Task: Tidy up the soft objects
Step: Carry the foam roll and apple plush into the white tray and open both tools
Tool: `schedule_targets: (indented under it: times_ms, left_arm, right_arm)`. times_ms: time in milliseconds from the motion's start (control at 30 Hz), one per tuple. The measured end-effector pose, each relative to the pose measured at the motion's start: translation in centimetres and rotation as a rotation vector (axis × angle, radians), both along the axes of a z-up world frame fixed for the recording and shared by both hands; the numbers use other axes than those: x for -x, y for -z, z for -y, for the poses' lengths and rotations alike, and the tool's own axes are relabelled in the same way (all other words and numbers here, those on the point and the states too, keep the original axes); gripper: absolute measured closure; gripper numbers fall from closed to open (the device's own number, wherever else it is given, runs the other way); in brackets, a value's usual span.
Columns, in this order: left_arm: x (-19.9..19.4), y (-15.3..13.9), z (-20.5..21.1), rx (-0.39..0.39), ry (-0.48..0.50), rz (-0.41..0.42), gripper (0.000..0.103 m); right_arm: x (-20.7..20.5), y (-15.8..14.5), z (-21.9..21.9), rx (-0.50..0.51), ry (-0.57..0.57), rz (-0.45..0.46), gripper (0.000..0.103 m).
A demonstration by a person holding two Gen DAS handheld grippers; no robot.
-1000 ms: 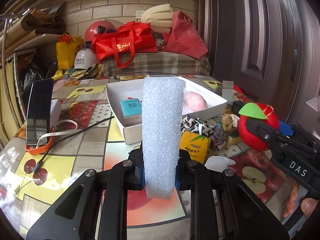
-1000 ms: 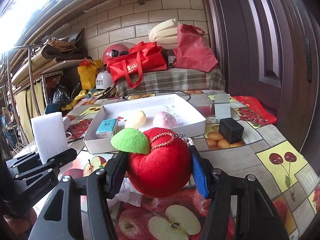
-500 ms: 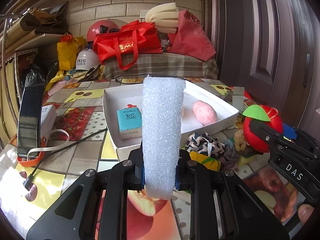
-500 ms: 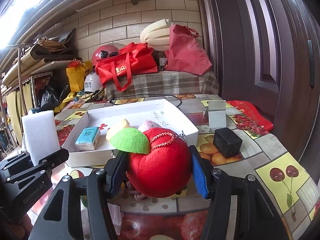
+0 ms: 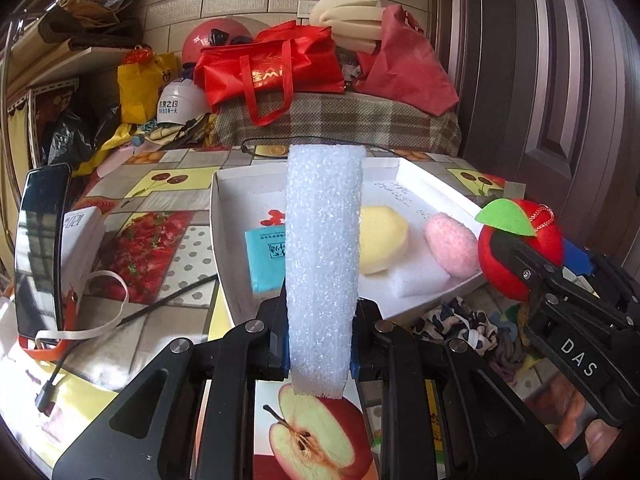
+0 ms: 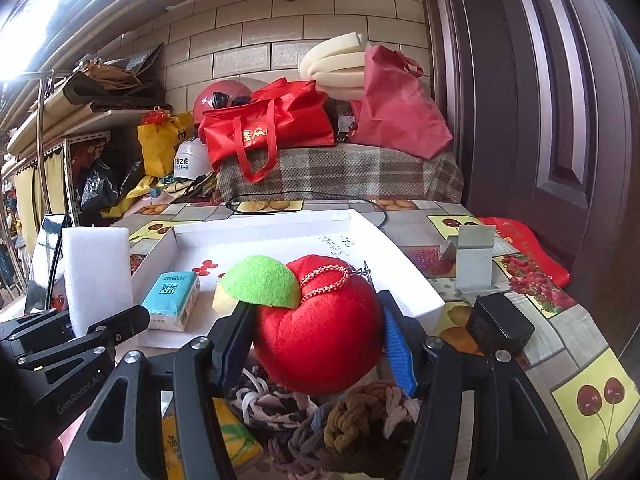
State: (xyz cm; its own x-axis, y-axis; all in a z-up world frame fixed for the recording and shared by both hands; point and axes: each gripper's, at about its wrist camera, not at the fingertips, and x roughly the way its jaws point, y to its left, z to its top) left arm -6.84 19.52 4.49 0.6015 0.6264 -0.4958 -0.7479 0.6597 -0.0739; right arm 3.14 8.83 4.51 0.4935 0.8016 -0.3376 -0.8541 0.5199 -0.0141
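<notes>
My left gripper (image 5: 318, 344) is shut on a white foam block (image 5: 322, 256), held upright just before the near wall of the white box (image 5: 224, 276). The box holds a blue tissue pack (image 5: 264, 256), a yellow sponge (image 5: 382, 240) and a pink sponge (image 5: 452, 250). My right gripper (image 6: 316, 340) is shut on a red plush apple (image 6: 320, 328) with a green leaf, near the box's front right corner (image 6: 434, 304). The apple also shows in the left wrist view (image 5: 516, 248), and the foam block in the right wrist view (image 6: 98, 276).
Below the right gripper lie a knotted rope toy (image 6: 360, 416), patterned fabric (image 5: 456, 324) and a yellow pack (image 6: 236, 440). A phone (image 5: 40, 252) on a stand is at left. A black cube (image 6: 500, 324) and a metal stand (image 6: 474, 260) are at right. Bags are piled behind the table.
Both grippers have moved forward toward the white box with their loads; the box now looks closer and the loose items on the table have slid under the views.
</notes>
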Motion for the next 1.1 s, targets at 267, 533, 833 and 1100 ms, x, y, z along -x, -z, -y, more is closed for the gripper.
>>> schedule_targets:
  times_ms: [267,533,833,1100]
  left_arm:
    - [-0.8,-0.2,-1.7,-0.021,-0.024,-0.011,0.084]
    - [-1.6,-0.2,-3.0,-0.035,-0.036,-0.026,0.084]
    - [-0.8,0.0,-6.4,0.032,-0.097,0.015,0.084]
    - [-1.2,0.3,-6.7,0.053,-0.077,0.004,0.084]
  right_arm:
    - [-0.1,0.0,-1.9,0.015,-0.026,-0.004,0.043]
    - [-0.2,0.1,-3.7,0.048,-0.056,0.001,0.044]
    - [0.2,0.9,-6.9,0.172,-0.207,-0.029,0.044]
    - [-2.5,1.1,-7.8,0.159,-0.056,-0.115,0.044]
